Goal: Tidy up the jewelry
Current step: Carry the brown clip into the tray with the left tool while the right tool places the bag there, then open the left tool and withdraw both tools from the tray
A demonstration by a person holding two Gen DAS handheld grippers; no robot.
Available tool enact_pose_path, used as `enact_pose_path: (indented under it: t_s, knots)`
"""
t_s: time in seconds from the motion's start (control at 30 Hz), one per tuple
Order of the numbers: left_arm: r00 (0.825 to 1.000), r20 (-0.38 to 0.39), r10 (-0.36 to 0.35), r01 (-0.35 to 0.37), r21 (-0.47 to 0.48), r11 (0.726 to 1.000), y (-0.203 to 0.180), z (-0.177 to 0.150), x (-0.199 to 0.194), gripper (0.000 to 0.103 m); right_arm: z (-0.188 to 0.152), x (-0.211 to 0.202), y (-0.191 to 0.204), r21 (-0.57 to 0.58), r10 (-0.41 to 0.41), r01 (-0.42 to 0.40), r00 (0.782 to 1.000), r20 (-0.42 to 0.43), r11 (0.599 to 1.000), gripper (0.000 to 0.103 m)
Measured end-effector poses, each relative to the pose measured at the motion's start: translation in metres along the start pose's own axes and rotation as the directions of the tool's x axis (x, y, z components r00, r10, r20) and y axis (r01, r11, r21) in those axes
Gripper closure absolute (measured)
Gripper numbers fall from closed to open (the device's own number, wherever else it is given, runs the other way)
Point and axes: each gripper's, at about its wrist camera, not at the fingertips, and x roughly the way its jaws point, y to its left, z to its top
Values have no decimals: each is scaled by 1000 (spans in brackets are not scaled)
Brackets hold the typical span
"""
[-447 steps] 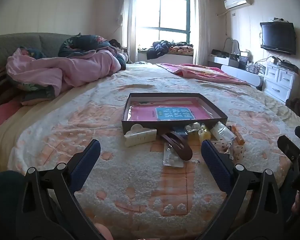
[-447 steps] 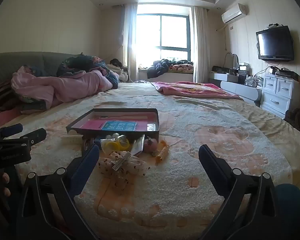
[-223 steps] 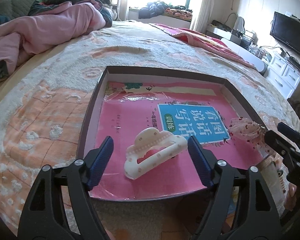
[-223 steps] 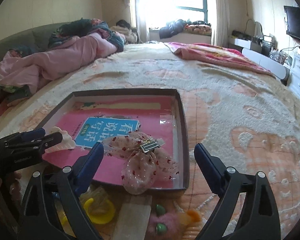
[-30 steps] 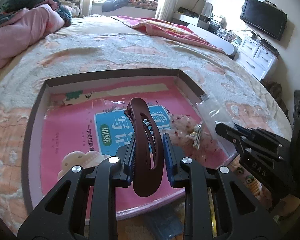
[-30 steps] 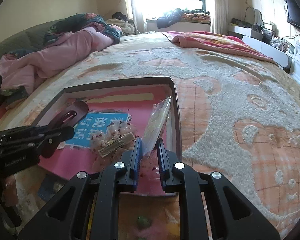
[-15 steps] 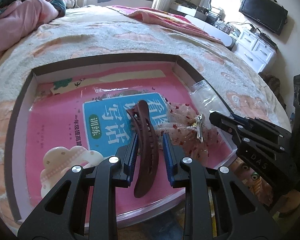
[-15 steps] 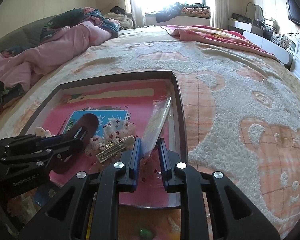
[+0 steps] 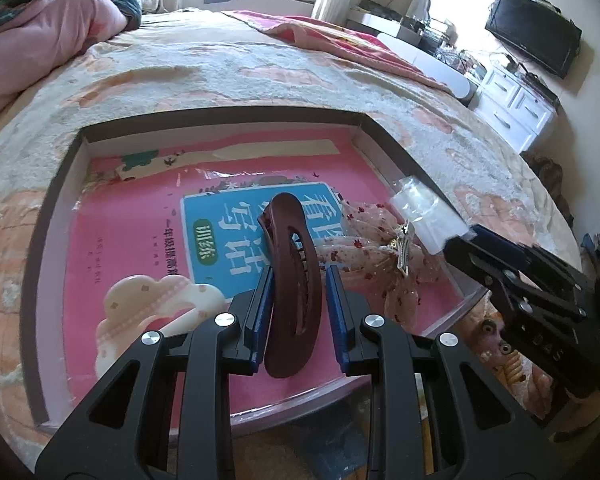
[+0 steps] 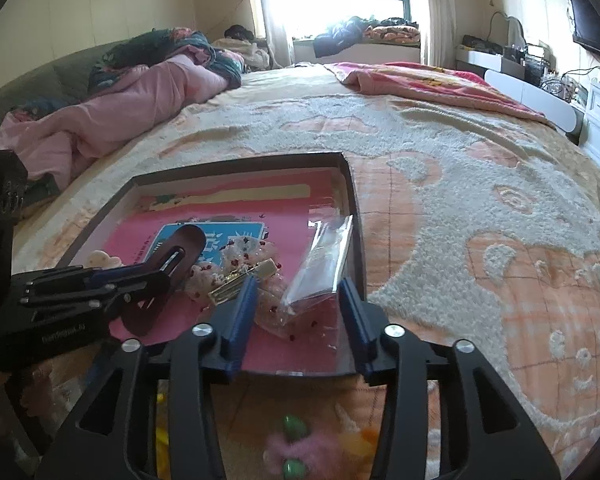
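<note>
Since a sec ago the right gripper has let go of the clear plastic packet: jaws opening, pads apart w/ the packet between them but not pressed, its far end leaning on the right wall of the shallow dark-rimmed box. Left gripper is clenched on the dark brown plastic banana hair clip, held on edge over the box floor. Box sits on the fuzzy peach-and-cream bedspread; inside lies a pink workbook w/ blue label, a cream cloud-shaped claw clip at front left, & a sheer red-dotted bow w/ metal clip beside the packet.
</note>
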Motion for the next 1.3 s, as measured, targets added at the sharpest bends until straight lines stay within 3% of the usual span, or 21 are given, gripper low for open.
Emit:
enact_pose_path:
  t_s: [0.37,0.6,0.87,0.93,1.03,1.3]
  knots:
    - [998,56,24,-21,-53,998,9,-4,-29,71,-9,-36,1,-22,0,3,996,92,1000,33]
    - [994,96,47,-41,-58,997,8,-10,-49,53,-14,-53,0,-10,-2,4,991,131,1000,20]
    - [985,162,62,-53,-61,997,3,-20,-72,29,-17,-70,-2,-3,-3,4,987,158,1000,17]
    - [982,174,71,-61,-62,996,2,-23,-77,17,-18,-75,-2,-7,-3,5,985,171,1000,17]
    - [976,196,94,-85,-56,995,1,-27,-84,12,-20,-84,-1,-18,-15,18,981,191,1000,14]
    - [953,264,147,-142,-38,989,-5,-36,-103,12,-27,-102,1,-49,-20,32,971,237,998,11]
